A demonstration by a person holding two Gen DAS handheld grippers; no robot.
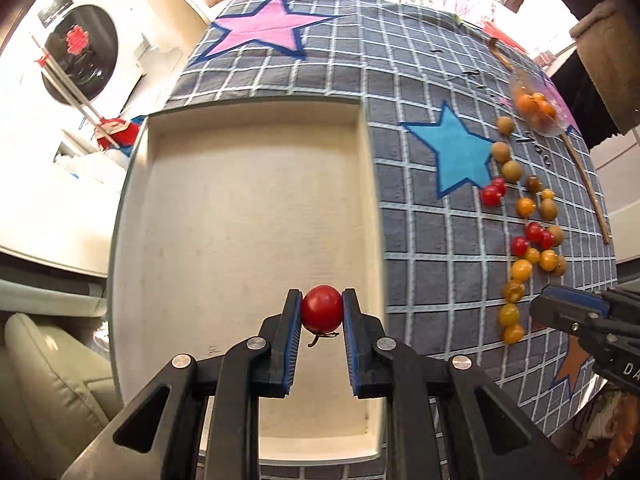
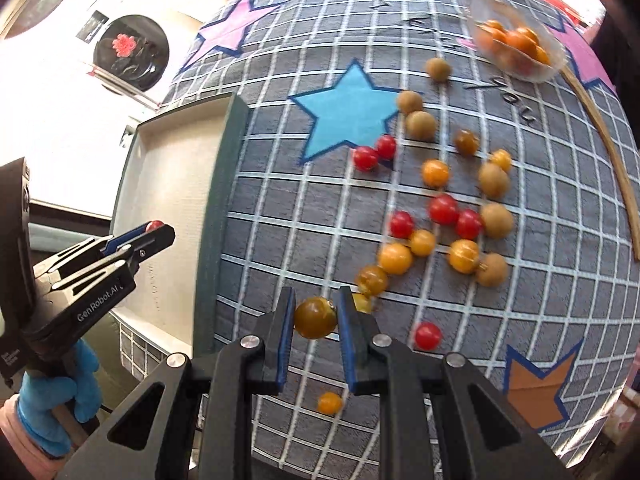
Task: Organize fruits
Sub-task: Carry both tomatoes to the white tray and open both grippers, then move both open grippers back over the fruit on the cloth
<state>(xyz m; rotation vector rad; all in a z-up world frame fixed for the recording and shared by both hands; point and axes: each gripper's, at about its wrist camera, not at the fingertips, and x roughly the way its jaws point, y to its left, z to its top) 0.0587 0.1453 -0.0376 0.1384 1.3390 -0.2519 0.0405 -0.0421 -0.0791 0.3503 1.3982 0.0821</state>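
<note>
My left gripper is shut on a red cherry tomato and holds it over the near part of the white tray. It also shows in the right wrist view, over the tray. My right gripper is shut on a dark yellow cherry tomato above the cloth. Several red tomatoes, yellow tomatoes and brown longans lie scattered on the cloth to the right of the tray.
The table wears a grey checked cloth with a blue star, pink star and orange star. A clear plastic bag of orange fruit lies at the far right. A loose red tomato and a small yellow one lie near my right gripper.
</note>
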